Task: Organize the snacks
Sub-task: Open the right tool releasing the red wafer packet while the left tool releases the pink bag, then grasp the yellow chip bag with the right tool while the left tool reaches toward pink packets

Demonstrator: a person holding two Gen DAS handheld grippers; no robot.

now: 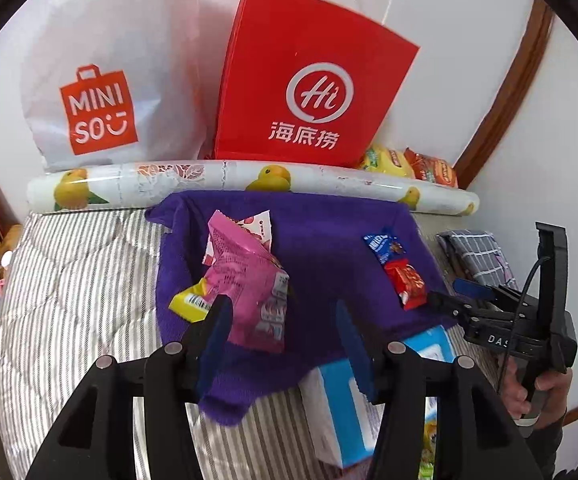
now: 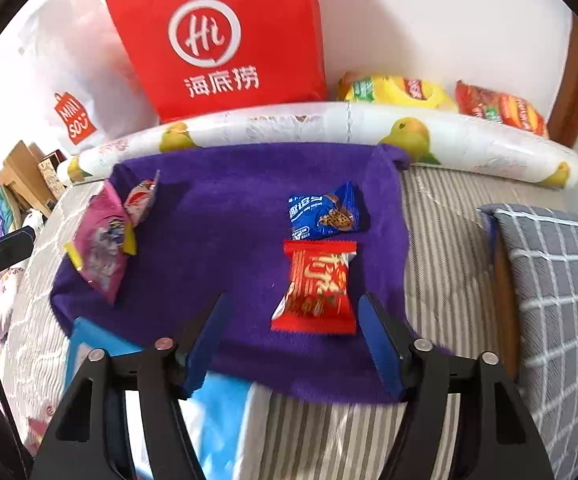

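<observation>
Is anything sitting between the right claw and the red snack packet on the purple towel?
Nothing visible. The red snack packet lies flat on the purple towel just ahead of the open right claw, with only bare towel between. The blue packet lies beyond it.

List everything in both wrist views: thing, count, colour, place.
purple towel: 1, purple, spread on striped bedding
pink snack packet: 1, pink, towel's left part
yellow packet: 1, yellow, beside pink packet
red-and-white wrapper: 1, behind pink packet
blue cookie packet: 1, blue, towel's right part
red snack packet: 1, red, in front of blue packet
fruit-print roll: 1, white, behind towel
red paper bag: 1, by wall
white Miniso bag: 1, left of red bag
chip bags: 2, yellow, orange, behind roll
checked cushion: 1, grey, right
left claw: open, empty
right claw: open, empty
</observation>
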